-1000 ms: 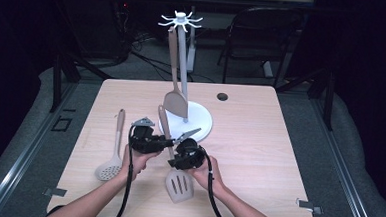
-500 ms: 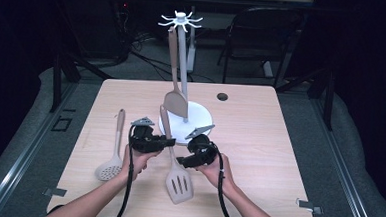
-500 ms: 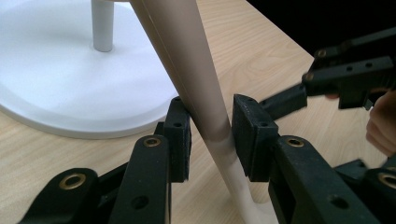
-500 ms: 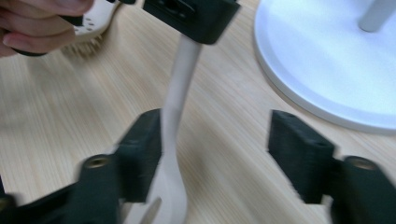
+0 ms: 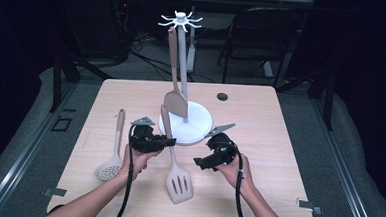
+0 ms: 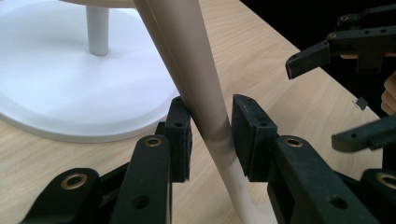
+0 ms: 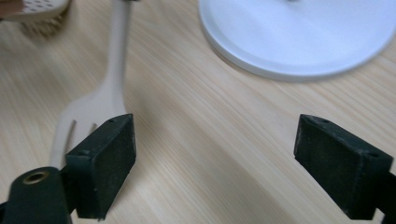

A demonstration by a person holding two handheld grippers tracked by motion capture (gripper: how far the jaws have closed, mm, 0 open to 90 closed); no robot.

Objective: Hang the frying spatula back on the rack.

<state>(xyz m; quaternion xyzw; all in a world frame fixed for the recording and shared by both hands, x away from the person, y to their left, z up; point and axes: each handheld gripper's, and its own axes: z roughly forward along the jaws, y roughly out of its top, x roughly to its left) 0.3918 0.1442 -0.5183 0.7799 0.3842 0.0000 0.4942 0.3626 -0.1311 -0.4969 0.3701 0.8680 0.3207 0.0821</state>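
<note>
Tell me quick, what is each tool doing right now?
Left tool: closed on the slotted spatula's handle.
Right tool: open, holding nothing; its jaws have just been opening, off to the side of the spatula.

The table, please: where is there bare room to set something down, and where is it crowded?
Free: the right part of the table, beyond the right claw, and the far left corner. Crowded: the middle, around the white stand base, slotted spatula, left claw and skimmer.

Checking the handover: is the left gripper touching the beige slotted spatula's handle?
Touching. In the left gripper view, the left gripper has both black pads pressed against the beige slotted spatula's handle.
</note>
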